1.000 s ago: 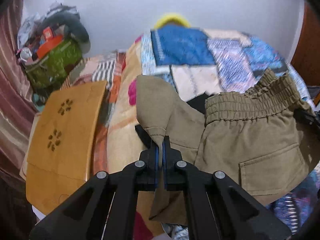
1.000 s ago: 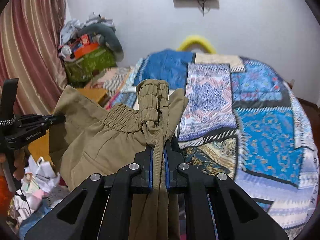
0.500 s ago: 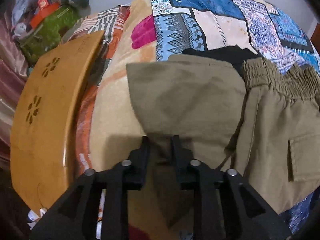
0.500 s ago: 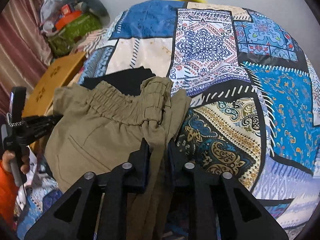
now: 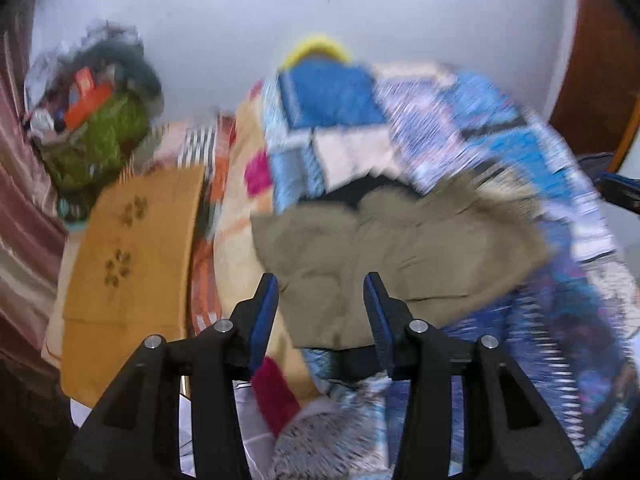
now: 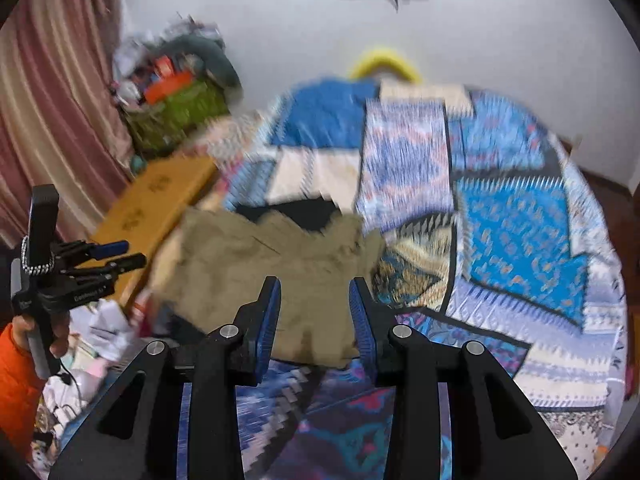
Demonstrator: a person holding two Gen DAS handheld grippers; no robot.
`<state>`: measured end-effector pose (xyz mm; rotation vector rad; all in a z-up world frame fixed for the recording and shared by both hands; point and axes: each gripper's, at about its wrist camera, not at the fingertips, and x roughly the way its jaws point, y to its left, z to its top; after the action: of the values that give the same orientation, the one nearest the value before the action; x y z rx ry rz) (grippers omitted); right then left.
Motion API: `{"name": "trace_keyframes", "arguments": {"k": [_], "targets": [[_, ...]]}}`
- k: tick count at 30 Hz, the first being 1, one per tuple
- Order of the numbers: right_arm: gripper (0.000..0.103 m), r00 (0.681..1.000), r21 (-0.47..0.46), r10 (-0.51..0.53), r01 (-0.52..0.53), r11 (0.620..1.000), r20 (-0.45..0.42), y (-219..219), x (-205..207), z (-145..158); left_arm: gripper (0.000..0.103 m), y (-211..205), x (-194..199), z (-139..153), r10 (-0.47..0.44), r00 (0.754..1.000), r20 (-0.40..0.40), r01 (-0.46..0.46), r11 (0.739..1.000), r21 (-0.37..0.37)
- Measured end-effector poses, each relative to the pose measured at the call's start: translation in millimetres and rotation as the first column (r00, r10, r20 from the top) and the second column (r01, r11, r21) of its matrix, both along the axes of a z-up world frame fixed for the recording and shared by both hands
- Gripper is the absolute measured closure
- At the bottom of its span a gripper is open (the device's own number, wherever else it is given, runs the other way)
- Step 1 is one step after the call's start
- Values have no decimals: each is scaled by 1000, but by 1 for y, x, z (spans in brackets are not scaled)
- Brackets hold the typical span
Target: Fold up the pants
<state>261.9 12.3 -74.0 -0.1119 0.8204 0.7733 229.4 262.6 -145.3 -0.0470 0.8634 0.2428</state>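
While both views are smeared with blur, the pants (image 5: 384, 256) can be made out as a khaki heap lying on the bed (image 5: 500, 148), over its patchwork cover and near its near edge, with a black cloth (image 5: 360, 190) showing just behind them. The left gripper (image 5: 322, 312) hangs above the pants' left part; its jaws have just been opening and stand apart, with nothing pinched between the blue pads (image 5: 266, 312), the fabric lying below them. The right gripper (image 6: 314, 316) is over the pants' right part; its jaws too have just been opening and stand apart, a little less wide, gripping nothing. From the right wrist view the left gripper appears at the left edge, held by a hand (image 6: 56, 332) with an orange sleeve (image 6: 16, 376). A wooden board (image 5: 132, 268) lies left of the bed, and a pile of bags (image 5: 92, 120) sits against the wall (image 5: 220, 20) beside a curtain (image 6: 52, 100).
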Motion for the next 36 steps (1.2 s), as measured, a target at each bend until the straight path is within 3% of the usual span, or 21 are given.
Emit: {"name": "trace_keyframes", "arguments": {"k": [3, 6, 10, 13, 16, 19, 23, 24, 26, 29, 36], "targets": [[71, 997, 70, 7, -12, 997, 82, -10, -28, 38, 55, -28, -33, 54, -33, 991, 126, 32, 999, 12], [71, 983, 147, 7, -35, 988, 184, -22, -64, 78, 55, -52, -71, 100, -57, 968, 245, 54, 998, 20], [65, 946, 223, -4, -72, 972, 325, -41, -120, 122, 54, -80, -132, 146, -65, 913, 403, 50, 998, 48], [61, 910, 250, -15, -98, 963, 415, -51, -160, 140, 53, -98, -167, 163, -66, 876, 478, 35, 997, 73], [61, 883, 277, -33, -111, 954, 468, -61, -192, 150, 52, -115, -199, 171, -75, 844, 531, 21, 994, 106], [58, 877, 322, -67, -103, 941, 475, -69, -211, 152, 41, -127, -222, 174, -77, 821, 565, 9, 993, 122], [30, 867, 351, -127, -58, 935, 482, -73, -222, 147, 13, -130, -240, 172, -42, 806, 591, -23, 995, 102], [22, 861, 352, -142, -46, 935, 489, -73, -226, 146, 10, -130, -242, 171, -36, 803, 595, -25, 995, 95], [14, 854, 353, -156, -34, 935, 497, -73, -230, 145, 2, -128, -246, 170, -31, 800, 599, -24, 996, 83], [0, 842, 347, -173, -18, 938, 511, -73, -233, 146, 0, -126, -249, 168, -21, 798, 603, -35, 996, 80], [0, 850, 345, -179, -4, 939, 496, -73, -236, 145, 0, -130, -255, 163, -18, 803, 595, -30, 997, 71]]}}
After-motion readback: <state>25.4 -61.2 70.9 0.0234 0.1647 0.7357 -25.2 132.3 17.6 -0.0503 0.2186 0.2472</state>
